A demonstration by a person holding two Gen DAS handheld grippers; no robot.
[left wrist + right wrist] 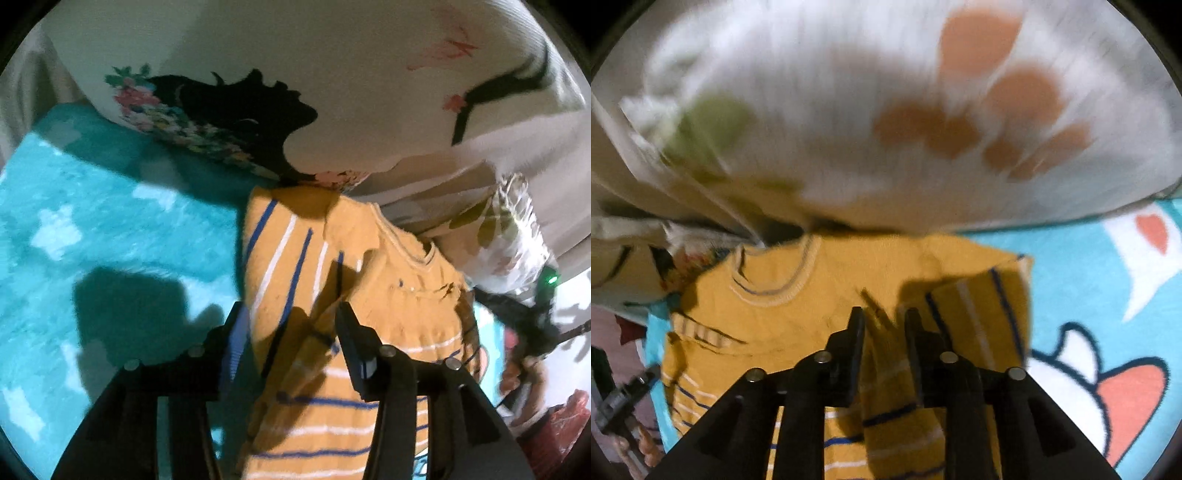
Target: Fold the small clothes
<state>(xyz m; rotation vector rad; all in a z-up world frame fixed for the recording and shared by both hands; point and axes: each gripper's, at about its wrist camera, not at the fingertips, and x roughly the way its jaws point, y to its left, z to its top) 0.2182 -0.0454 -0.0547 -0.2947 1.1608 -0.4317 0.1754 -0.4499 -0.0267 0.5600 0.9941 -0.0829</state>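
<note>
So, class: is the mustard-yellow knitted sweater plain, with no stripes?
No: the mustard-yellow knitted sweater carries blue and white stripes across its sleeve and lower body.

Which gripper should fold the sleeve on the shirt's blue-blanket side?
Probably the left gripper: it hangs open over that edge of the shirt, beside the blanket. The right gripper sits over the other sleeve.

No readable text, labels, brands or numbers in either view. Pillow and blanket carry only pictures; sweater only stripes. Right wrist view motion-blurred.
</note>
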